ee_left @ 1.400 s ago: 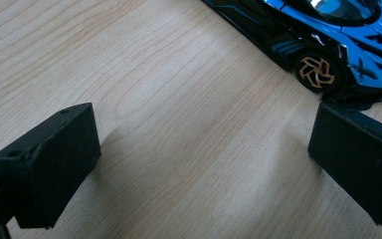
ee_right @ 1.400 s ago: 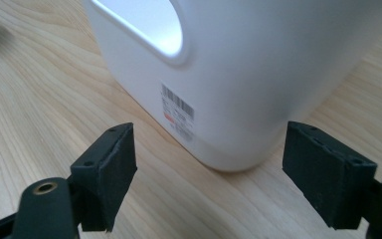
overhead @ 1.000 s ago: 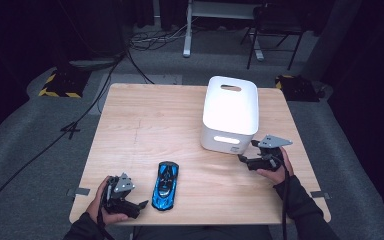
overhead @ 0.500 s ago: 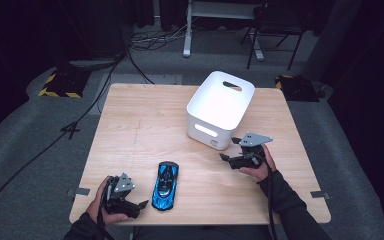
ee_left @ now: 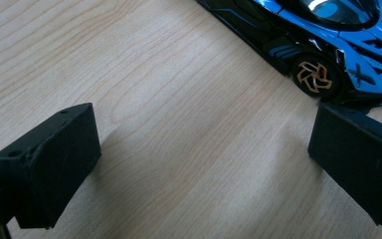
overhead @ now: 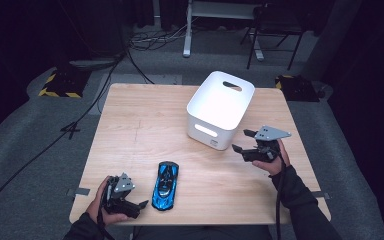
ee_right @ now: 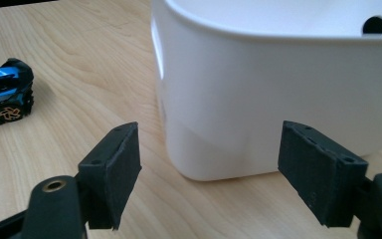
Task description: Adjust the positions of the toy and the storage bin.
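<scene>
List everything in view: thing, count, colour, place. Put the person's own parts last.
table: one, light wood, centre of the high view.
bin: one, white, handle slots, on the table's far right part.
toy car: one, blue and black, near edge of the table.
cables: several, black, on the grey floor behind and left of the table.
left gripper: one, black, jaws open, beside the toy car.
right gripper: one, black, jaws open and just closing, nothing between them, near the bin's corner.
</scene>
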Tool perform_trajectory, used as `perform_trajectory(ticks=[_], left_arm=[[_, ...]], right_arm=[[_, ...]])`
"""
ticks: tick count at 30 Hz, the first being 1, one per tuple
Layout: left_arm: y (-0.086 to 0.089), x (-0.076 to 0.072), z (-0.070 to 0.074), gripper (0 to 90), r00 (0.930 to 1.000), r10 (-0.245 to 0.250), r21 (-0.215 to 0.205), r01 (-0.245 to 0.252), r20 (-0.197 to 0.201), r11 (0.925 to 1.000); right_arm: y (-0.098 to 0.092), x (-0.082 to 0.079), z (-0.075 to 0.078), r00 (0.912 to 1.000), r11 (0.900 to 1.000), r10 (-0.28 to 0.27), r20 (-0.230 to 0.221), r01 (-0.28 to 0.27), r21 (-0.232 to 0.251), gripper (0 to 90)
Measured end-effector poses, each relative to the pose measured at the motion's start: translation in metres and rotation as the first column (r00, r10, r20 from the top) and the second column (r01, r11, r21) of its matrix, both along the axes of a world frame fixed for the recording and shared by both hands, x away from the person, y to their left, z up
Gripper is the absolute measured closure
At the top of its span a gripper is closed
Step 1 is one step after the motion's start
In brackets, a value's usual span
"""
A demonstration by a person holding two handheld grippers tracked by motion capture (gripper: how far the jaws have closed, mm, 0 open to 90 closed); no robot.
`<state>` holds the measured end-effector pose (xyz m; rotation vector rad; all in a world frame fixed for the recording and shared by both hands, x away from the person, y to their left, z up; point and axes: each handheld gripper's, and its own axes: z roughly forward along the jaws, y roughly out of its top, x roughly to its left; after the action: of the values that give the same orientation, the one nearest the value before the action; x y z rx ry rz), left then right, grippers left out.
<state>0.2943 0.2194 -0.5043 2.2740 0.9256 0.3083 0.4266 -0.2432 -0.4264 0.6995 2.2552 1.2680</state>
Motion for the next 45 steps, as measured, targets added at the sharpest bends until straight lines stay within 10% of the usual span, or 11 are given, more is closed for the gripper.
perform_trajectory(ticks=[11,24,29,35,45], left_arm=[[0.000,0.000,0.000,0.2,1.0000,0.000,0.000,0.000,0.000,1.0000],[0.000,0.000,0.000,0.2,1.0000,-0.001,0.000,0.001,0.000,1.0000],[0.000,0.000,0.000,0.2,1.0000,0.000,0.000,0.000,0.000,1.0000],[0.000,0.000,0.000,0.2,1.0000,0.000,0.000,0.000,0.000,1.0000],[0.000,0.000,0.000,0.2,1.0000,-0.001,-0.002,0.001,-0.003,1.0000]], right_arm=[[0.000,0.008,0.045,0.9963,0.999,0.042,0.075,-0.043,0.006,27.8],[0.025,0.023,0.052,0.9880,0.988,0.139,0.067,-0.134,-0.082,29.5],[0.042,0.028,0.045,0.9803,0.968,0.195,0.032,-0.187,-0.168,53.5],[0.047,0.033,0.044,0.9770,0.969,0.213,-0.009,-0.212,-0.124,78.3],[0.082,0.030,0.047,0.9715,0.964,0.232,-0.048,-0.236,-0.122,86.3]])
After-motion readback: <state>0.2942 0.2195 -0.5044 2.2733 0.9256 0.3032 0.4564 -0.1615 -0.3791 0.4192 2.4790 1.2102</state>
